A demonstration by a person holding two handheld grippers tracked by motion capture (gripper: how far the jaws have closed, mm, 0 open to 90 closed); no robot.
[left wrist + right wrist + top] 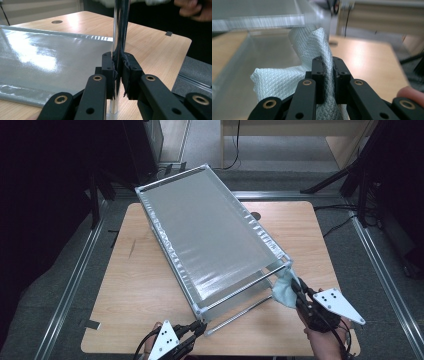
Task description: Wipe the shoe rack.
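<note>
Chrome and silver fabric: a rack (210, 235) is standing across the wooden table (135, 285), its near end toward the person. The left gripper (200, 327) is clamping the near-left post (120, 27), steadying the frame. The right gripper (299, 290) is pinching a pale cloth (312, 52) against the near-right corner. Wiping well likely means keeping the left grip firm and dragging the cloth flat along the rail.

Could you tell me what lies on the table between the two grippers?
In the high view, a loose metal rod lies between the left gripper and right gripper.
</note>
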